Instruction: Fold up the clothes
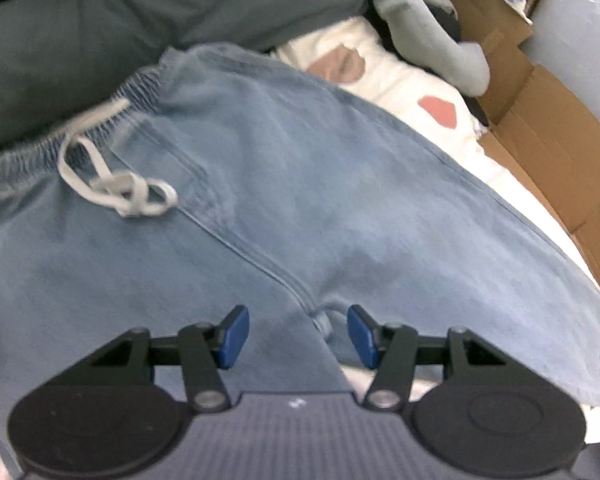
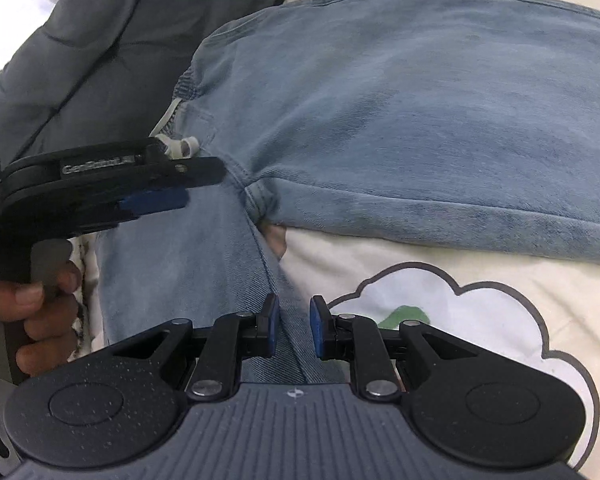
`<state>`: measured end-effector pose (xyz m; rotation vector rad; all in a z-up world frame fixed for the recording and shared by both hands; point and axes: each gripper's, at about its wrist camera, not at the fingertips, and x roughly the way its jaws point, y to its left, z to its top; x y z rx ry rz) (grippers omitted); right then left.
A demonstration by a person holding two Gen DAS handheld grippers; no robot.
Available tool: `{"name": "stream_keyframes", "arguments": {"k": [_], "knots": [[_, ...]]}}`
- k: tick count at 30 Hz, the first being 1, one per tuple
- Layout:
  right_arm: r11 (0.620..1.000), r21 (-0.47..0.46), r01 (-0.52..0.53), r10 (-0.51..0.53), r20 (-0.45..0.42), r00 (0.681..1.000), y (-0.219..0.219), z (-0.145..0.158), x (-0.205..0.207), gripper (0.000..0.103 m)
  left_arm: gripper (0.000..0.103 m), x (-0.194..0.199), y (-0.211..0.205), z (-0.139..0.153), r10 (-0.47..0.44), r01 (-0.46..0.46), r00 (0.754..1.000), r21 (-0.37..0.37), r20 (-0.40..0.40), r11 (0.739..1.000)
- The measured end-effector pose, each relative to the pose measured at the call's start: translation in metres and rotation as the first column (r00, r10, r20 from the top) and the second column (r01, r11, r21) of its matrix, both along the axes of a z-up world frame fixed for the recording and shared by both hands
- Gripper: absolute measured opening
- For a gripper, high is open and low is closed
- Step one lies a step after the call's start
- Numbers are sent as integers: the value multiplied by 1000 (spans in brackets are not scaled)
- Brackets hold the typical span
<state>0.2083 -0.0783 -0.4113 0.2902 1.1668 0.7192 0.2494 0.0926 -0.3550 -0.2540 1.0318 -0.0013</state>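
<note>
The light-blue jeans [image 1: 300, 184] lay spread on the bedsheet [image 2: 440, 320], their crotch seam between the left gripper [image 1: 298, 334]'s half-open jaws. The right gripper [image 2: 293, 330]'s narrow jaws straddled a leg's inner seam, though whether they pinched it could not be told. Gripping both seams squarely should keep the fold straight.

the light blue jeans [image 1: 300, 184] fill the middle of the left wrist view, lying flat, with open air above them. a dark green quilt [image 1: 80, 28] bulks along the upper left, tight against the waistband. at upper right a grey sock [image 1: 432, 36] and a cardboard box [image 1: 540, 128] crowd the edge. in the right wrist view, bare printed bedsheet [image 2: 440, 292] lies open at lower right; the left gripper [image 2: 156, 204] crosses the middle left.
</note>
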Motion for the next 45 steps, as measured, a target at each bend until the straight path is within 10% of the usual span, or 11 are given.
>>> {"name": "stream_keyframes", "arguments": {"k": [3, 25, 30, 45], "knots": [[1000, -1, -15, 15, -2, 1000, 4, -2, 1, 18, 31, -3, 4, -13, 12, -13, 999, -24, -49, 1000], [995, 8, -101, 101, 4, 995, 47, -20, 27, 34, 27, -14, 23, -37, -50, 49, 997, -19, -55, 999], [989, -38, -146, 149, 70, 986, 55, -14, 22, 5, 26, -17, 23, -39, -53, 52, 998, -25, -44, 998], [960, -230, -159, 199, 164, 966, 50, 5, 26, 10, 20, -8, 20, -41, -46, 46, 998, -17, -33, 999]]}}
